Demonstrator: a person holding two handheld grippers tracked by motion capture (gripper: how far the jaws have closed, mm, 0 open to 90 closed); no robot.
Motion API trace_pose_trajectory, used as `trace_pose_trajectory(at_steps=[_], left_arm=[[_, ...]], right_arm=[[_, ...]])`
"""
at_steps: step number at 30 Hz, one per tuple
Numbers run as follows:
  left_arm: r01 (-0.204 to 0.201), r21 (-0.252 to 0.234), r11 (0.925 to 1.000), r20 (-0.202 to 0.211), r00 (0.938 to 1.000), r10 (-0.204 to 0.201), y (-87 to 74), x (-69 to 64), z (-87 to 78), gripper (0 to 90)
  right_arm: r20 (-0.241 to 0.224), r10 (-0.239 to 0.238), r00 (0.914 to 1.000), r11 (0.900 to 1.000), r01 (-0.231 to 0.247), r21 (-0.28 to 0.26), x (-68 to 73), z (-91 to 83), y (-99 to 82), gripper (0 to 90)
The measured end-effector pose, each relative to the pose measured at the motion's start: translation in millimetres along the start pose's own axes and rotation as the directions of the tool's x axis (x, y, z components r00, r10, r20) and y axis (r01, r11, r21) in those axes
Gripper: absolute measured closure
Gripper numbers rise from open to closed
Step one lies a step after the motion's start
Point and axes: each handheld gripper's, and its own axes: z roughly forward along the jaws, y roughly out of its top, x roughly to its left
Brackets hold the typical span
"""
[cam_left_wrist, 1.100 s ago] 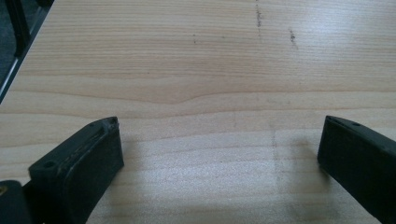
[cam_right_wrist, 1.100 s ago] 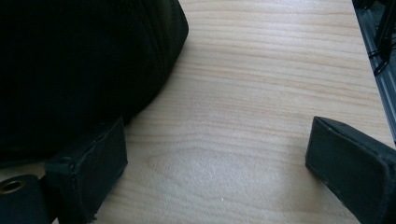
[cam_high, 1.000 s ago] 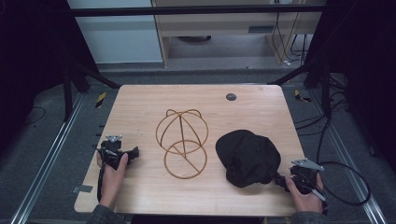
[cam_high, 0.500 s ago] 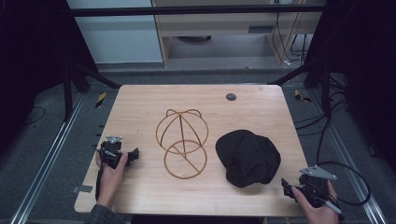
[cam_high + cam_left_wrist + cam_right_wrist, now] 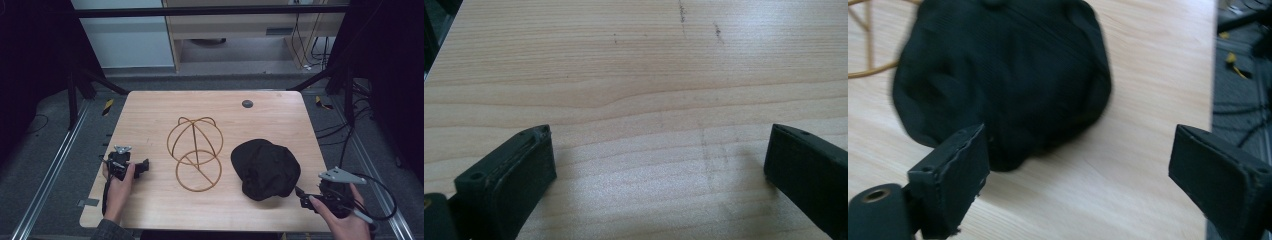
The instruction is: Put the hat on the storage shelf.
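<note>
A black cap (image 5: 265, 169) lies on the right half of the wooden table (image 5: 150, 110), right of a bronze wire hat stand (image 5: 194, 142). My right gripper (image 5: 301, 195) hovers off the cap's near right side, in a hand over the table's front corner. In the right gripper view my right gripper (image 5: 1078, 150) is open. Its jaws have just been opening, with nothing between them; the cap (image 5: 998, 70) lies just beyond the left jaw and the stand's wire (image 5: 870, 72) shows at far left. My left gripper (image 5: 146, 166) rests on the table left of the stand. In its own view my left gripper (image 5: 659, 150) is open over bare wood.
A small dark round disc (image 5: 247, 104) sits near the table's far edge. The table's right edge (image 5: 1212, 75) runs close beside my right gripper, with floor and cables (image 5: 1243, 60) beyond it. A metal frame rail (image 5: 55, 165) runs along the left side.
My right hand has lifted and drawn back from the cap toward the near right corner. The left hand, cap and stand have not moved.
</note>
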Motion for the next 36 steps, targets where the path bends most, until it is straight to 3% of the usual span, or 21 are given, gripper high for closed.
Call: trace_pose_trajectory(at_steps=[2, 6, 9, 20, 28, 36], left_arm=[[0.000, -0.001, 1.0000, 0.001, 1.0000, 0.000, -0.1, 0.0, 0.0, 0.0], [0.000, -0.001, 1.0000, 0.001, 1.0000, 0.000, -0.1, -0.1, 0.0, 0.0], [0.000, 0.000, 1.0000, -0.001, 1.0000, 0.000, 0.0, -0.5, -0.1, 0.0], [0.001, -0.001, 1.0000, -0.002, 1.0000, -0.001, 0.1, -2.2, 0.2, 0.0], [0.008, -0.005, 1.0000, -0.004, 1.0000, -0.008, 0.2, -3.6, 0.6, 0.0], [0.010, -0.004, 0.9999, -0.006, 0.9999, -0.010, 0.3, -4.4, 0.6, 0.0]], right_arm=[[-0.021, -0.038, 0.9991, 0.9991, 0.038, 0.018, 4.3, 7.4, 10.7, 7.6], [-0.051, -0.052, 0.9973, 0.9979, 0.054, 0.034, 8.3, 17.3, 20.1, 7.1], [-0.098, -0.050, 0.9940, 0.9975, 0.054, 0.045, 11.8, 24.0, 27.5, 15.9], [-0.155, -0.089, 0.9839, 0.9929, 0.100, 0.065, 25.2, 38.3, 67.7, 8.4], [-0.157, -0.080, 0.9844, 0.9889, 0.098, 0.111, 26.4, 58.4, 75.5, 11.0], [-0.167, -0.062, 0.9839, 0.9839, 0.089, 0.155, 22.3, 69.8, 72.1, 12.5]])
